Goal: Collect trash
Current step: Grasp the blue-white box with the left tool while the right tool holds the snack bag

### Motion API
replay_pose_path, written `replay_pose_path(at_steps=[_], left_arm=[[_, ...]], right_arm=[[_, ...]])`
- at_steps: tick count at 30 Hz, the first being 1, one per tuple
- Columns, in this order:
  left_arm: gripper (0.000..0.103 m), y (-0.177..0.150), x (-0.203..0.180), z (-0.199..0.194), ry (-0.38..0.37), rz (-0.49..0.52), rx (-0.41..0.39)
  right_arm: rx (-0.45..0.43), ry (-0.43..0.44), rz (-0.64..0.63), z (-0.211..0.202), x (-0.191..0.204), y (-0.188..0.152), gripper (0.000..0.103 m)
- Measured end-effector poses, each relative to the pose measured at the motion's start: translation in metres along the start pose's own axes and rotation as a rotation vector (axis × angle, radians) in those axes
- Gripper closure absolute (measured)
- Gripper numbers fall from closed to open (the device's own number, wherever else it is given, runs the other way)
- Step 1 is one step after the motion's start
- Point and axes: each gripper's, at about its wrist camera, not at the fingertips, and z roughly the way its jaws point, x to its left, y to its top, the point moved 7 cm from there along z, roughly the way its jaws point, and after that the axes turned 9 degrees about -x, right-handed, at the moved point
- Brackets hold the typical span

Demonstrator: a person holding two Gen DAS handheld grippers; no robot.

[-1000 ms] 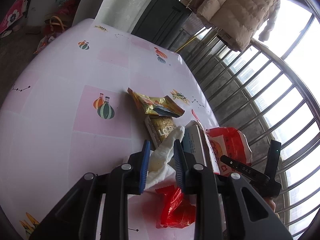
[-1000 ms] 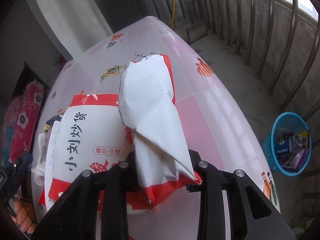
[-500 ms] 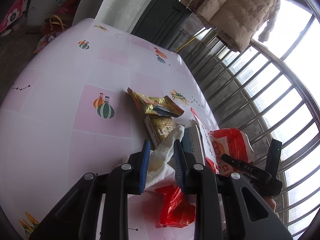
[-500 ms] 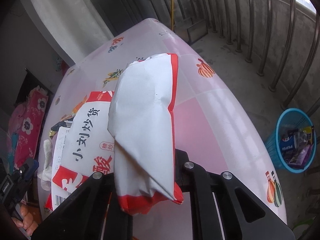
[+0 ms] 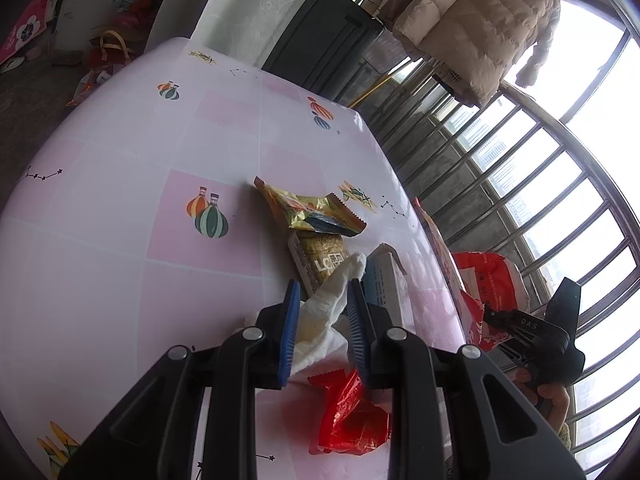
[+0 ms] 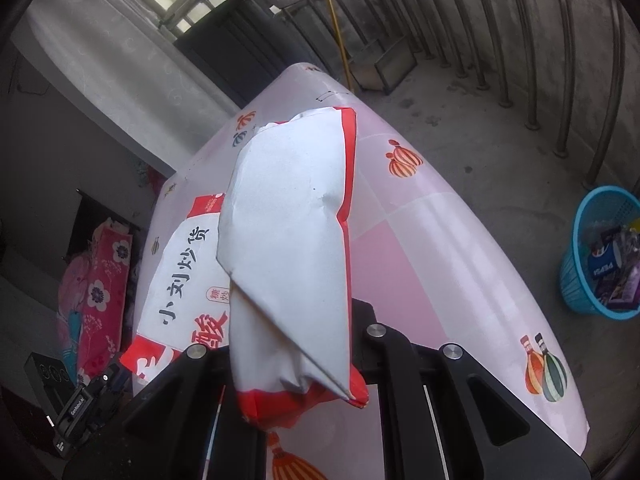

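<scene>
Here, nearest the left camera, the left tool is clamped on a crumpled white paper tissue, its blue pads pressing the wad from both sides above the worktop, which wears a pink-and-white checked cloth printed with striped balloons. Just below the tool lies a crinkled red plastic wrapper. Just beyond the tissue sit a small gold-and-brown snack packet and a pale cardboard box, and past them a shiny yellow foil wrapper.

The right tool is pinched together on the folded lower end of a large white paper bag with red edging and black Chinese characters; its jaws have just been closing on that bag, which stands lifted above the cloth at the worktop's edge. Farther off, on the concrete floor, a round blue plastic waste basket holds several packets. Metal railings stand beyond it.
</scene>
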Motion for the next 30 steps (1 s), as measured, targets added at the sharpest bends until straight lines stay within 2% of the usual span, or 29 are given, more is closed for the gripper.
replay_pose_path(at_steps=[30], left_arm=[[0.08,0.001,0.001,-0.003,-0.012,-0.011,-0.002]], right_arm=[[-0.017,0.036,0.061,-0.009,-0.015,0.005,0.094]])
